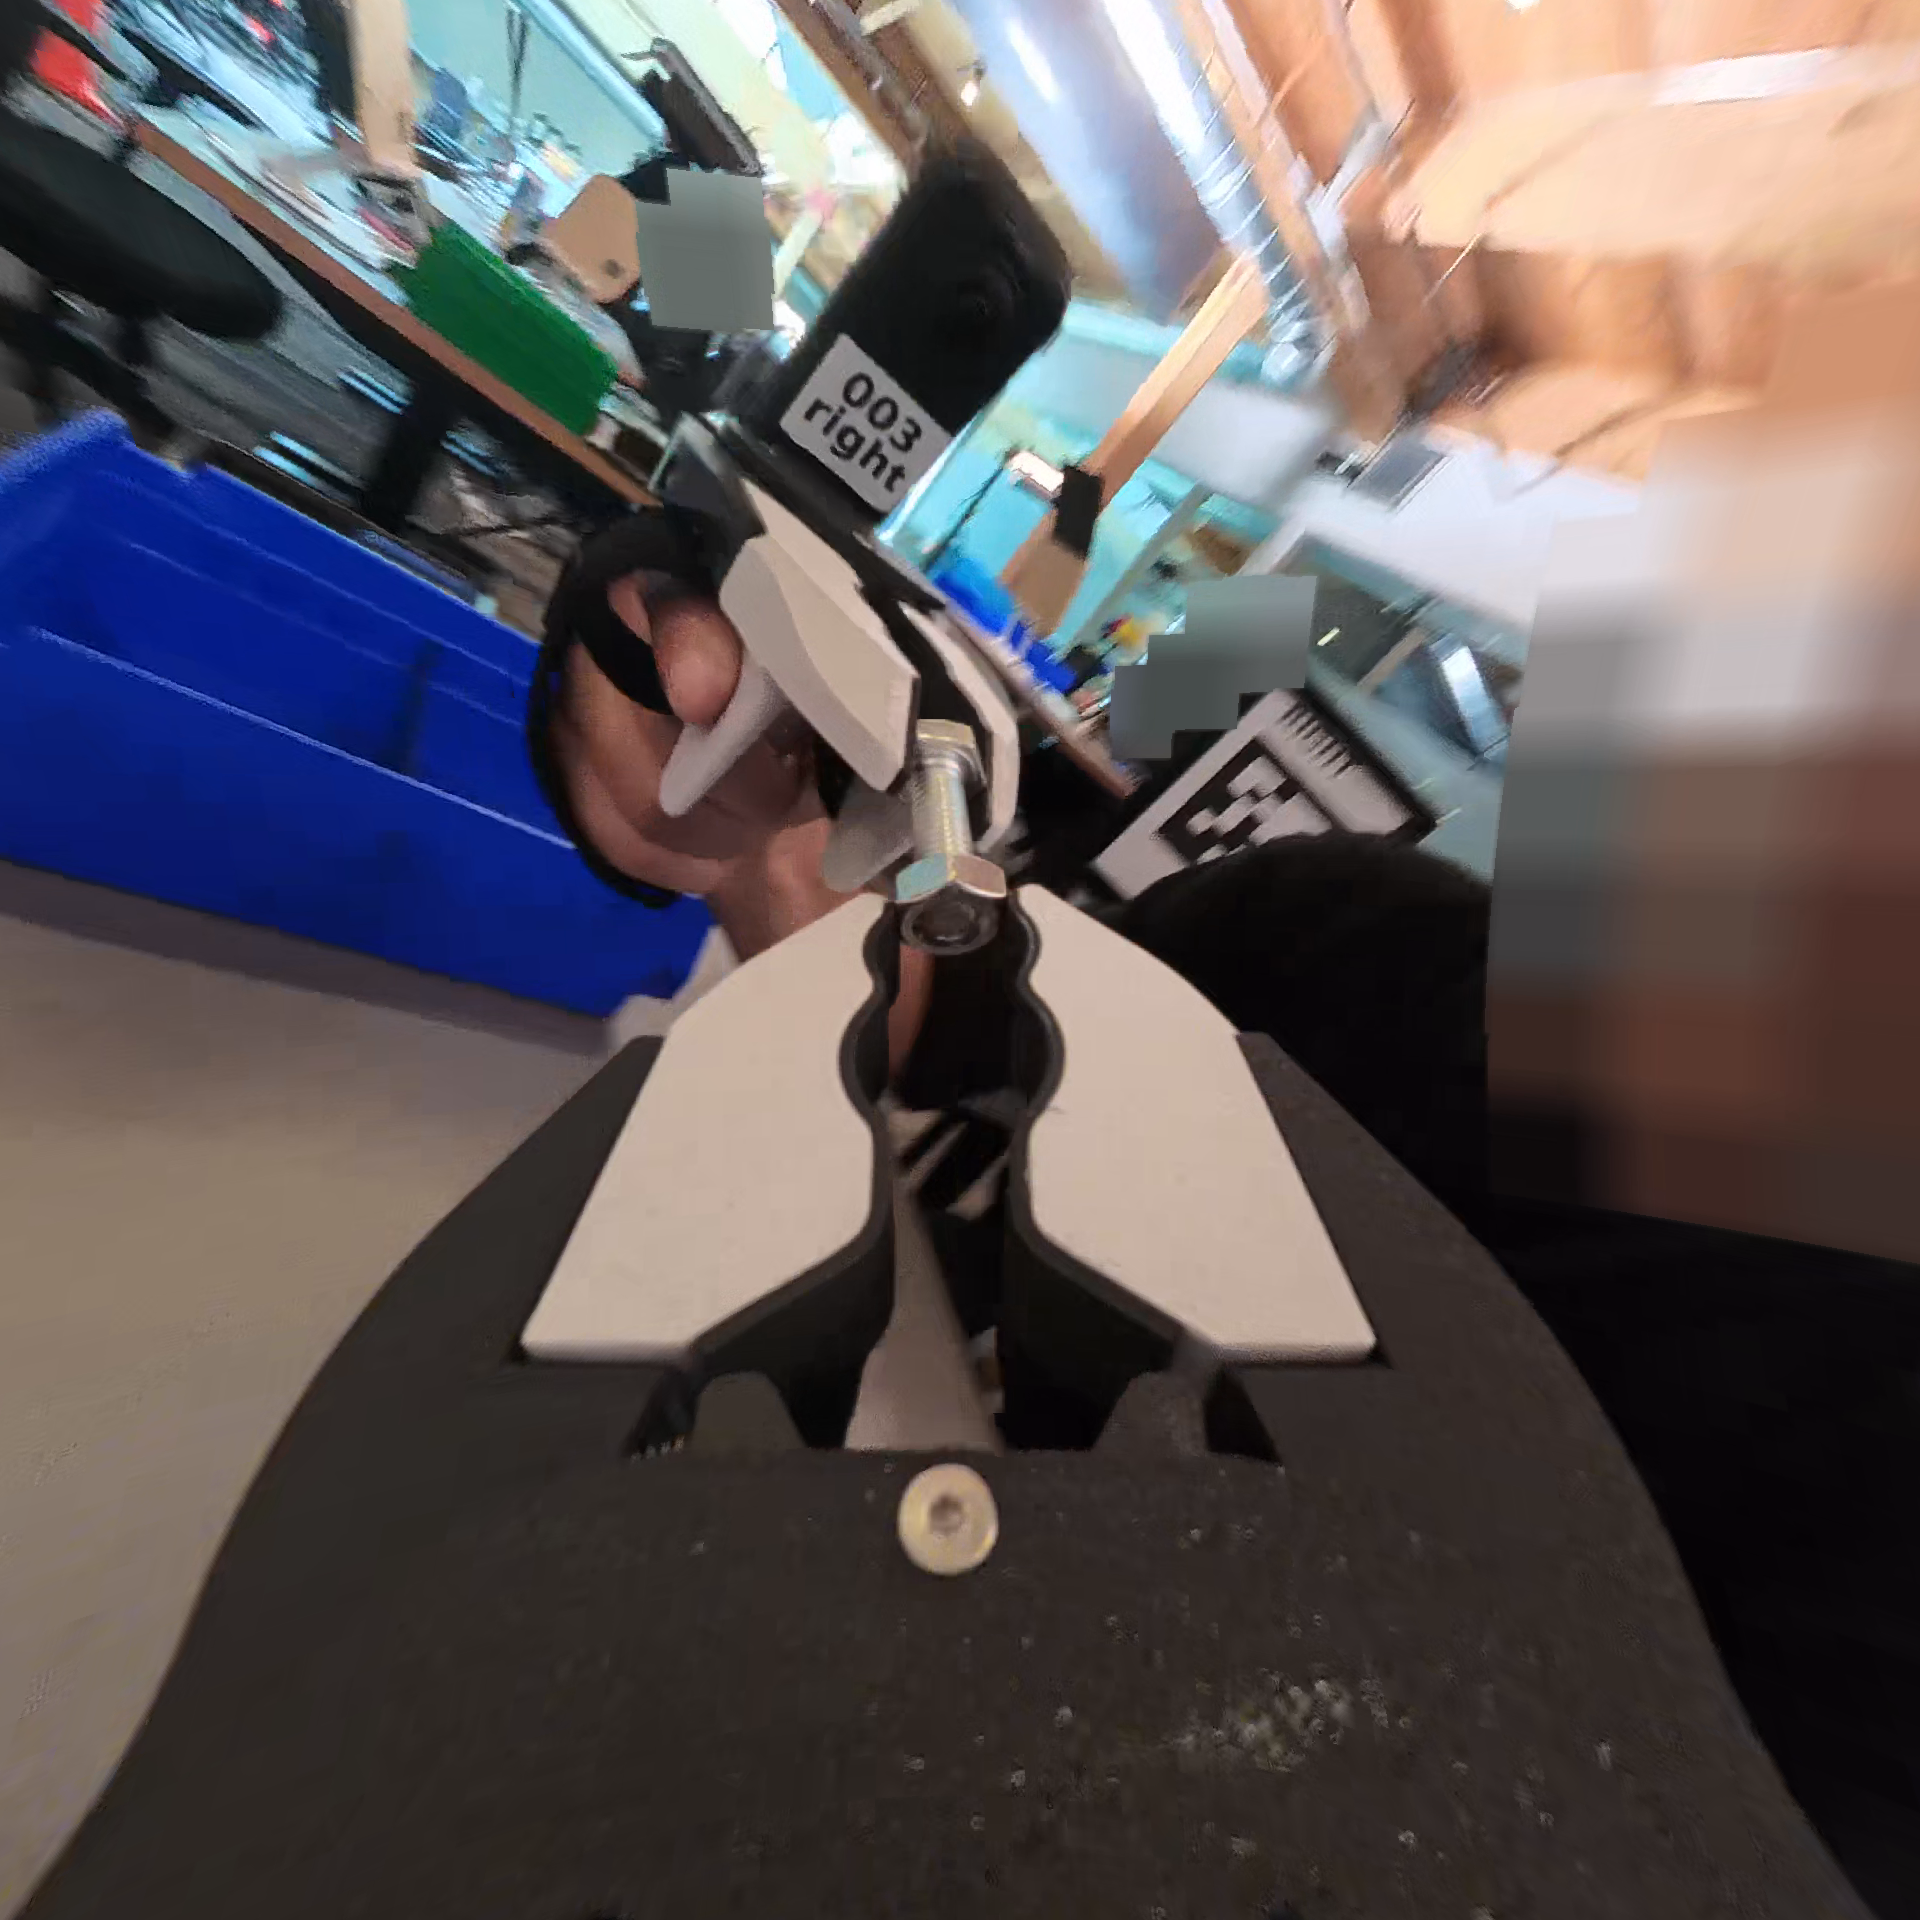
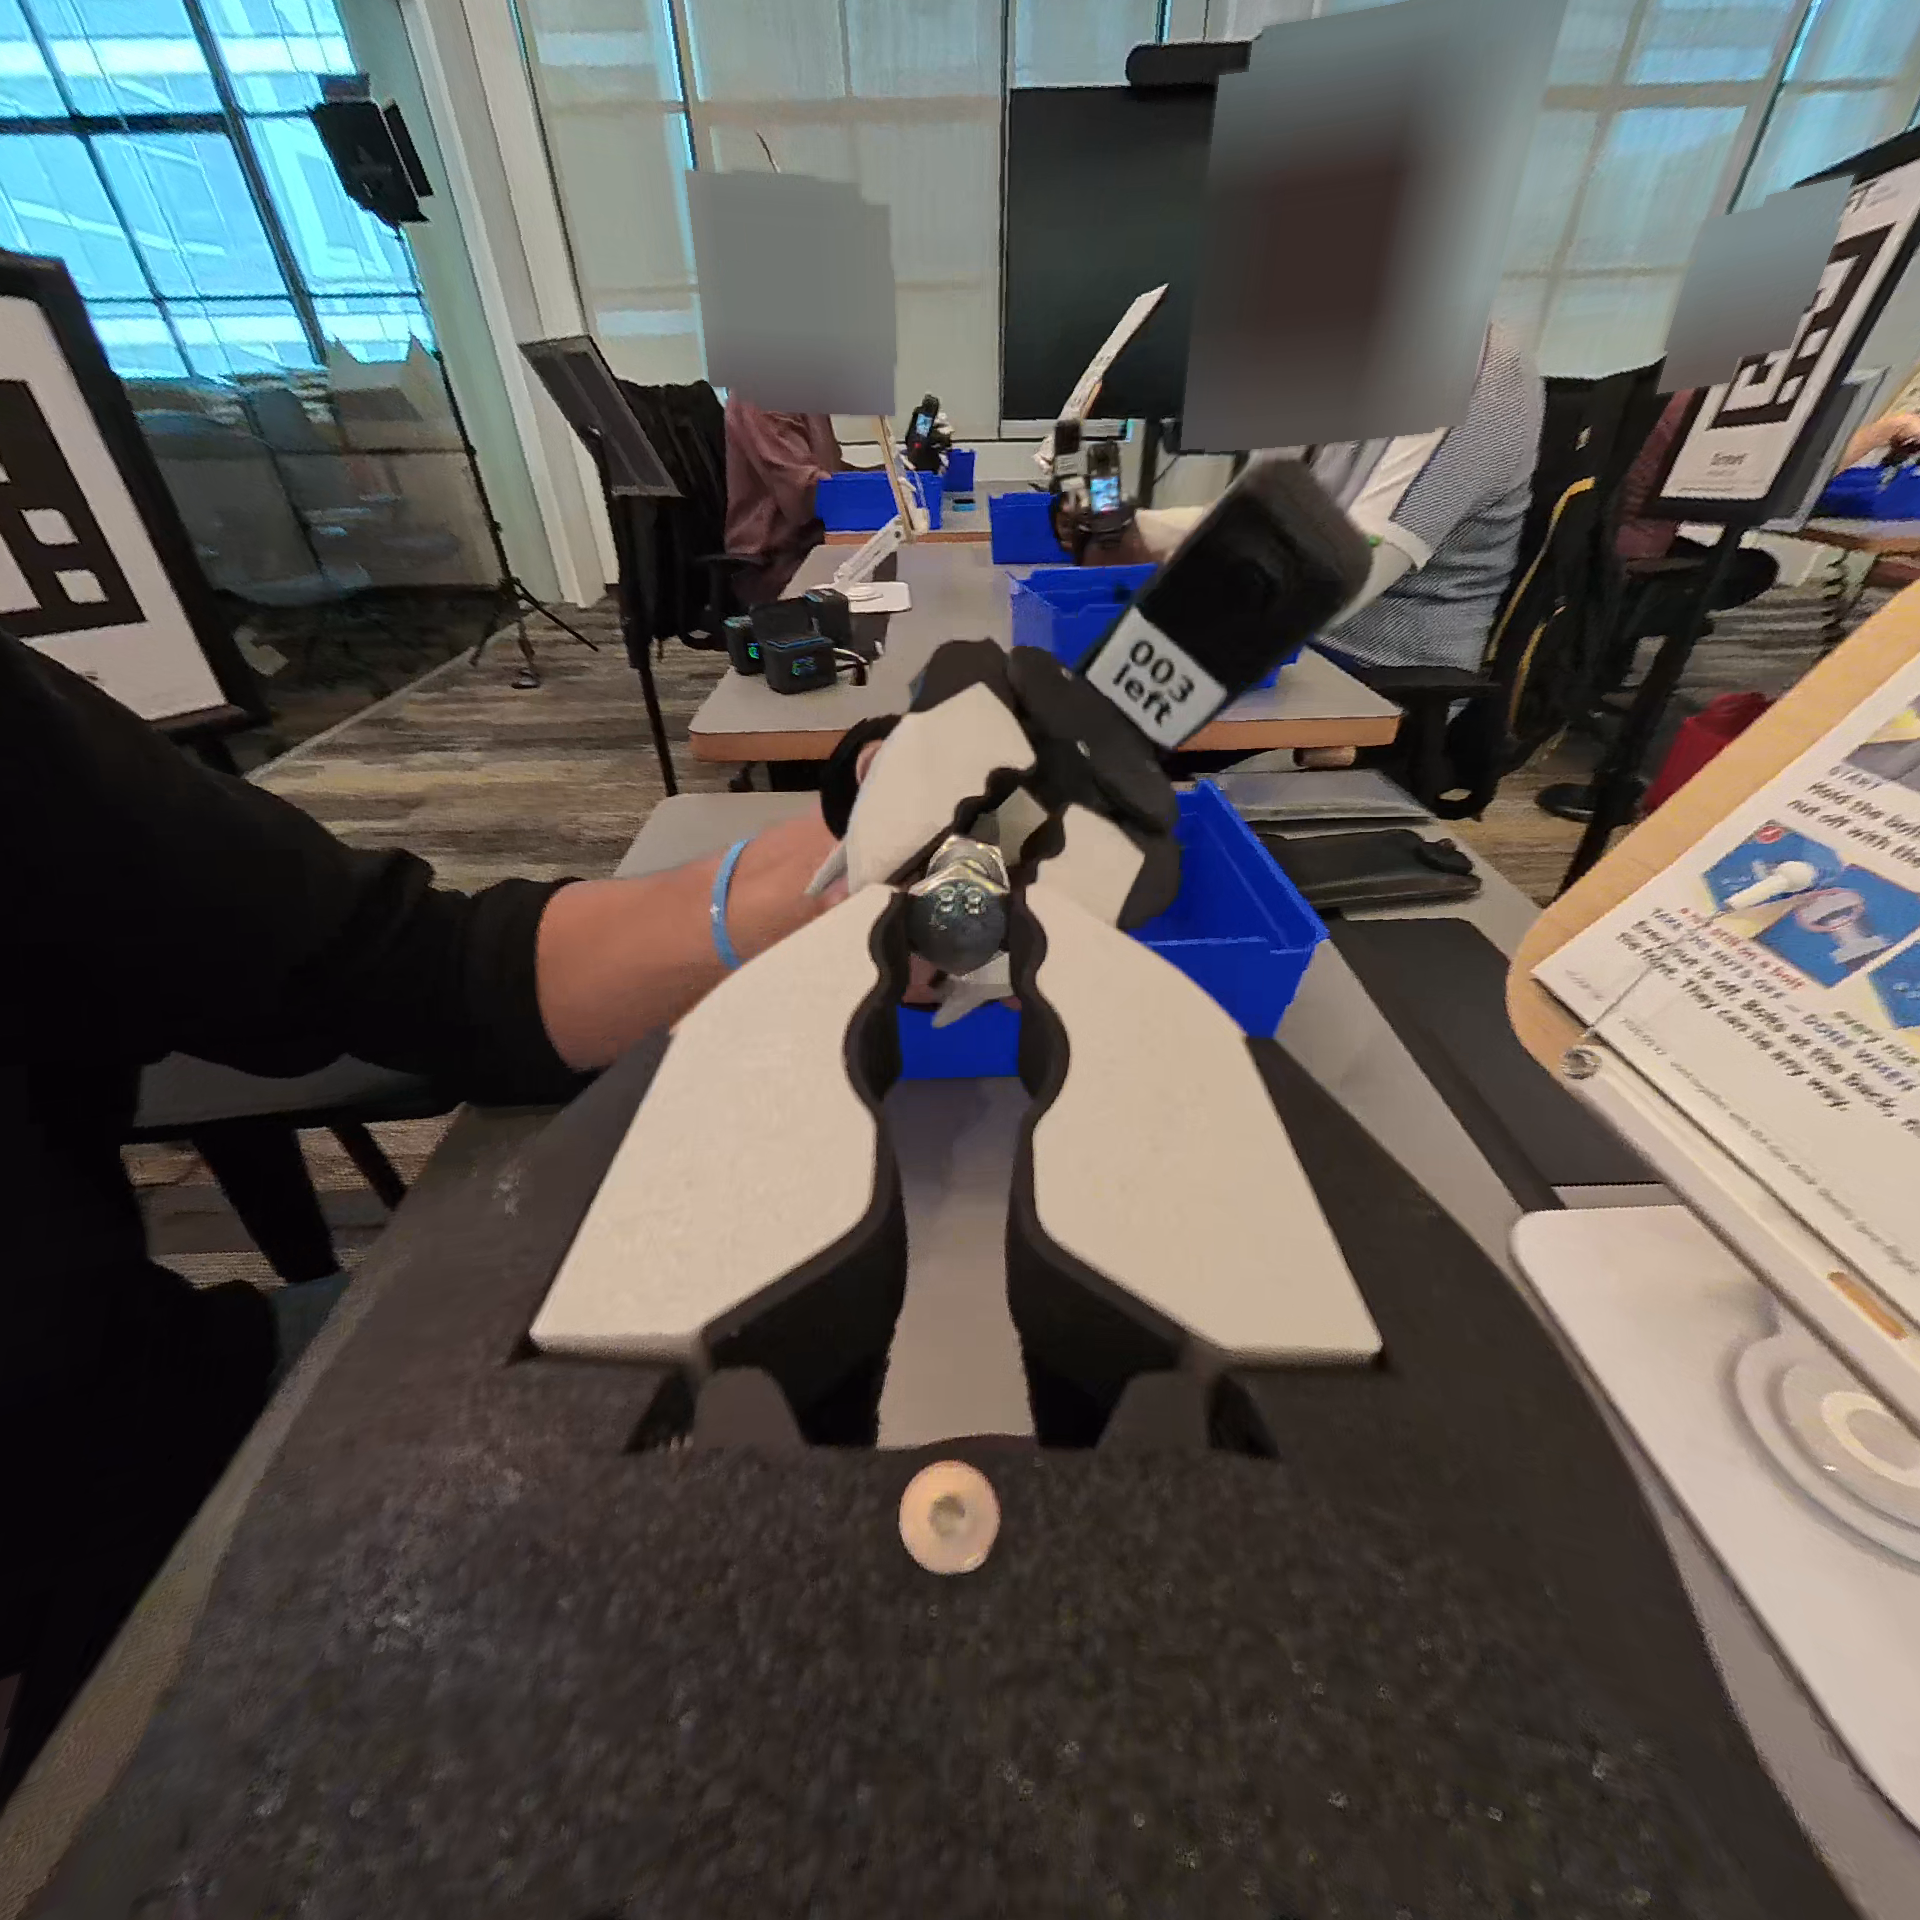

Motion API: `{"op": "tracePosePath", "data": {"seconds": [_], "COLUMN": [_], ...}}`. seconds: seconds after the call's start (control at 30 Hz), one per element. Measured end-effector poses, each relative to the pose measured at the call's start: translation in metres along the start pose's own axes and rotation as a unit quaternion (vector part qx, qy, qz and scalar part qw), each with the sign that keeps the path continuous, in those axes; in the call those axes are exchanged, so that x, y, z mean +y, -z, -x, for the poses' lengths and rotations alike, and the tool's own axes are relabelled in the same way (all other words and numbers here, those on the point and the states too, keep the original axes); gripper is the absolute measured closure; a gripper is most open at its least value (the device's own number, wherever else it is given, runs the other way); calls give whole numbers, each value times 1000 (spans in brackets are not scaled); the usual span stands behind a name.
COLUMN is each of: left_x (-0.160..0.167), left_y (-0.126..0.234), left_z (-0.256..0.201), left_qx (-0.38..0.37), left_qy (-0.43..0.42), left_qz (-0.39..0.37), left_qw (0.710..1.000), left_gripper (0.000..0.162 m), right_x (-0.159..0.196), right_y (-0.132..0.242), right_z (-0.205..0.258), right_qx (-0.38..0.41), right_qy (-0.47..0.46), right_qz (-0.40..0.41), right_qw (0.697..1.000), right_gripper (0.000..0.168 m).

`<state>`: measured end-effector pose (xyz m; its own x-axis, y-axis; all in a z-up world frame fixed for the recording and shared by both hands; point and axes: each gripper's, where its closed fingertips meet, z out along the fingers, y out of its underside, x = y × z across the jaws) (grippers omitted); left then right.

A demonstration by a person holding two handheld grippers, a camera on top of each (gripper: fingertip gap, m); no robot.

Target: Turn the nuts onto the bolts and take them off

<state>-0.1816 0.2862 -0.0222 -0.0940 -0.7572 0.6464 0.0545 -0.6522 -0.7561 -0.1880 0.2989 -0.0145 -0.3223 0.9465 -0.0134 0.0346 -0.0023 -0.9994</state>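
Bolt [image 1: 940, 805] hangs in mid-air between the two tongs, above the grey worktop [image 1: 260, 1122] w/ blue bins [image 1: 260, 707] behind: right tongs [image 1: 935, 779] clamp it near the head end, left tongs [image 1: 951, 920] are closed on the nut [image 1: 948, 881] at the threaded tip. Risk, IMO: if the two aren't coaxial the nut could cross-thread or bind, or the bolt twist in the pads and drop. Left tongs point up at the bolt end-on, the right tongs' hand [image 1: 665, 790] comes in from the opposite side, tilted down.

Bolt [image 2: 956, 914] shank hidden behind head — background blurred, left wrist view.
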Motion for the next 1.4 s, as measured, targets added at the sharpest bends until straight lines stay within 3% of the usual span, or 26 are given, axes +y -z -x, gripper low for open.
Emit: {"op": "tracePosePath", "data": {"seconds": [0.13,0.27,0.4,0.5,0.57,0.63,0.73,0.87,0.97,1.27,1.33,1.4], "left_x": [-8,-4,-6,-9,-3,6,21,34,30,29,31,34], "left_y": [-1,1,3,7,13,24,33,36,36,35,35,34], "left_z": [2,4,1,-2,6,18,22,25,15,10,9,9], "left_qx": [49,47,15,-53,-149,-262,-344,-384,-379,-358,-347,-325], "left_qy": [100,142,159,68,-20,-138,-264,-361,-406,-445,-418,-338], "left_qz": [-40,-55,-59,-46,-15,24,95,171,184,189,184,176], "left_qw": [993,987,985,995,989,955,896,832,812,798,819,866], "left_gripper": [145,144,140,127,103,103,106,113,118,140,144,144], "right_x": [2,12,14,10,8,9,14,24,28,36,38,41], "right_y": [3,1,-1,-4,-5,-5,-6,-13,-18,-30,-30,-31], "right_z": [-5,-3,-4,-8,-7,-7,-9,-2,7,19,20,21], "right_qx": [48,93,108,97,77,57,37,-13,-50,-101,-98,-76], "right_qy": [78,185,199,119,53,-14,-116,-224,-280,-343,-335,-298], "right_qz": [15,64,72,19,-19,-45,-73,-98,-118,-153,-152,-138], "right_qw": [996,976,971,988,995,997,990,969,951,921,925,941], "right_gripper": [150,150,150,150,151,151,150,151,150,150,150,150]}}
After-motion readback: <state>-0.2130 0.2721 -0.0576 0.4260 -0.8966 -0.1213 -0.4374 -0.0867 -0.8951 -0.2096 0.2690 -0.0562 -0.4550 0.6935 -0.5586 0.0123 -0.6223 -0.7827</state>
